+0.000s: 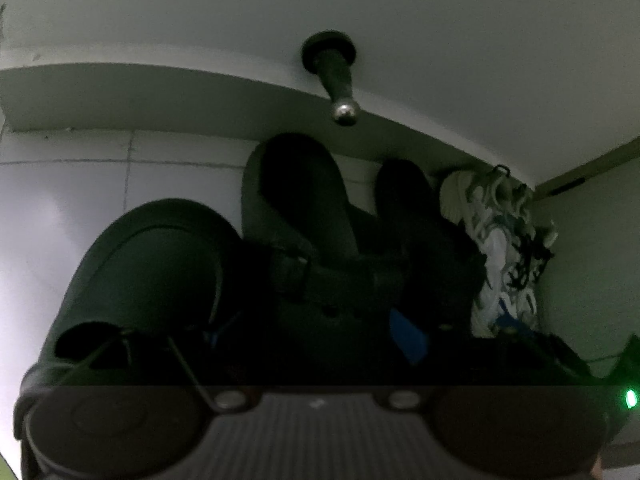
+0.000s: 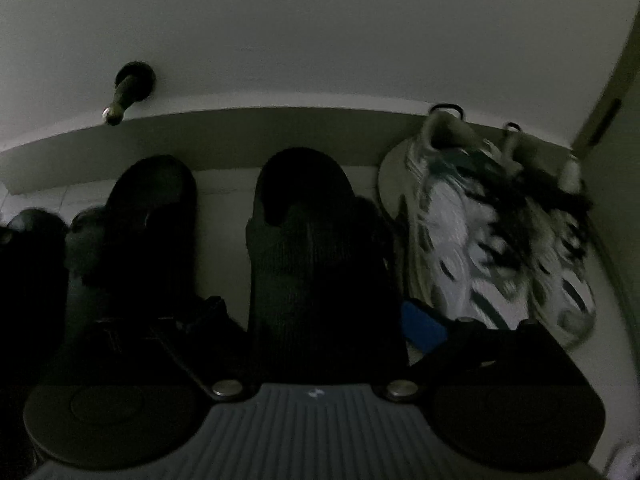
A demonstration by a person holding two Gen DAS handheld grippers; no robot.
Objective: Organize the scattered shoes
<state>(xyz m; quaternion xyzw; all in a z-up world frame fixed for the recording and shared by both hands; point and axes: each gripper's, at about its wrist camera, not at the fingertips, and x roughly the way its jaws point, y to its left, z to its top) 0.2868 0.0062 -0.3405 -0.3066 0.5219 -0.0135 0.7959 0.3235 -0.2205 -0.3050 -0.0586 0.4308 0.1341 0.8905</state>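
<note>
The room is dim, with a pale tiled floor (image 2: 224, 188) and a white wall (image 2: 320, 40) holding a door stopper (image 2: 124, 98). Dark slippers (image 2: 320, 248) and white sneakers (image 2: 492, 232) stand in a row, long way toward the wall. The right gripper (image 2: 320, 332) pinches a slipper; I cannot tell about the left gripper's (image 1: 304, 320) fingers.

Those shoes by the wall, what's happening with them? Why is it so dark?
Someone is tidying shoes with a hand-held tool in each hand. Dark shoes stand in a row along the wall, with white sneakers at the right end. The right tool seems closed on a black shoe; the left tool is at another, its grip too dark to judge. A doorstop sticks out above.
</note>
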